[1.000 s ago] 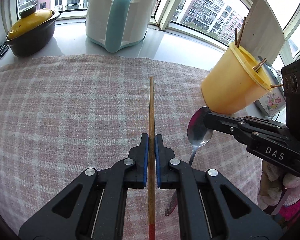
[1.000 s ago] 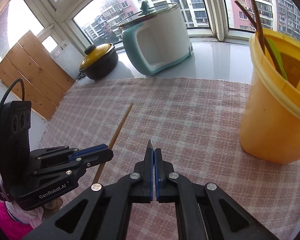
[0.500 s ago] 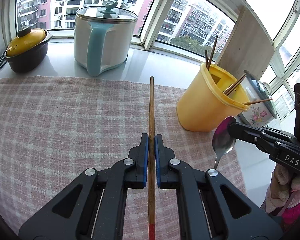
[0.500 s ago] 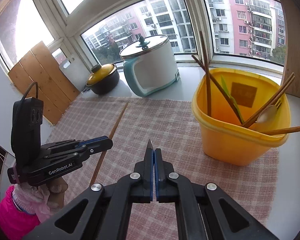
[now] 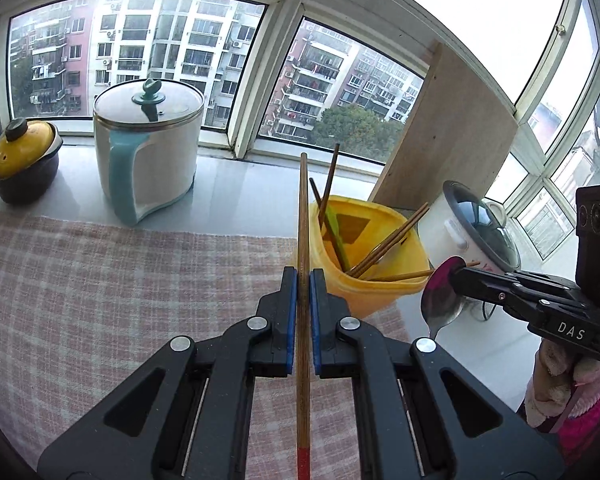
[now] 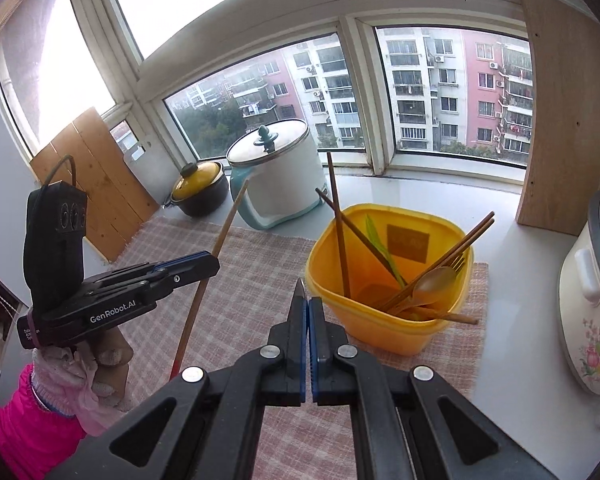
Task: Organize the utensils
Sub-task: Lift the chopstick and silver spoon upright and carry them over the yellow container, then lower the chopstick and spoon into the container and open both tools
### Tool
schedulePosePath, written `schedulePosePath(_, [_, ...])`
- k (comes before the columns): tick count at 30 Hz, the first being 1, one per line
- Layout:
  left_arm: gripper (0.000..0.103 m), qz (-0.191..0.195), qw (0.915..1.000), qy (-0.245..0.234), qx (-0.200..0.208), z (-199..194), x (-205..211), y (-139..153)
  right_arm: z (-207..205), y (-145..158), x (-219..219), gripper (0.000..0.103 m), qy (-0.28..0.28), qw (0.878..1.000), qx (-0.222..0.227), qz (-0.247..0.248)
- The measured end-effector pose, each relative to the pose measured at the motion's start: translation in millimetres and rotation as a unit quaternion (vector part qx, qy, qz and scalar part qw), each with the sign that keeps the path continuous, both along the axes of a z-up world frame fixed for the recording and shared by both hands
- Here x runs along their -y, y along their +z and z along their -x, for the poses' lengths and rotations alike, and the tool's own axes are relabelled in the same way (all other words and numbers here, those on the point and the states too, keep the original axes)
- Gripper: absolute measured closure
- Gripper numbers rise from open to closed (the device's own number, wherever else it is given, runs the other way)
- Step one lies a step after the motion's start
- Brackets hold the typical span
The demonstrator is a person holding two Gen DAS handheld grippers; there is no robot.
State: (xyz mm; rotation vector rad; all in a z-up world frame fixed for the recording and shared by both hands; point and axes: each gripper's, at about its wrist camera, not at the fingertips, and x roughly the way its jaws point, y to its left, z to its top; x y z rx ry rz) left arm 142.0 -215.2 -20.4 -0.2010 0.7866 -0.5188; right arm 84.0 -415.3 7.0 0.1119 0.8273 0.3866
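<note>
1. Left wrist view: the left gripper (image 5: 303, 276) is clamped on a long wooden chopstick with a red end (image 5: 303, 248), its tip above the yellow plastic tub (image 5: 374, 292); to the right, the right gripper (image 5: 458, 278) pinches a shiny metal spoon (image 5: 440, 304).
2. Right wrist view: the right gripper's jaws are pressed together on the spoon's thin edge (image 6: 300, 289), just left of the tub (image 6: 380, 328).

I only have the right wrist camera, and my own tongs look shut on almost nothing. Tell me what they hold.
Observer: The right tongs are shut on the bowl tip of a shiny metal spoon.
Operator: Give me the handle's direction.
Observer: It hangs downward and passes out of sight behind the other gripper's body.
Operator: Report the other hand's grip.
Observer: The left tongs are shut on a long wooden chopstick, pinched between the blue pads and running straight along them.
</note>
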Motion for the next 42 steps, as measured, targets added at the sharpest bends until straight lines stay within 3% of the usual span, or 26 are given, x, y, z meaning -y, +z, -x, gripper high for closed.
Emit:
schedulePosePath(8, [0.099, 0.014, 0.9997, 0.001, 0.021, -12, 34, 22, -7, 28, 34, 0.103, -0.008, 1.000, 0.030, -0.004])
schedulePosePath(20, [0.099, 0.008, 0.9993, 0.009, 0.035, -46, 76, 37, -44, 40, 68, 0.103, -0.030, 0.999, 0.034, -0.018])
schedulePosePath(32, [0.099, 0.017, 0.9986, 0.024, 0.042, -91, 103, 42, -81, 46, 88, 0.103, -0.045, 0.998, 0.040, -0.026])
schedulePosePath(42, [0.099, 0.014, 0.9987, 0.027, 0.041, -117, 114, 24, -109, 37, 100, 0.103, -0.061, 0.997, 0.036, -0.022])
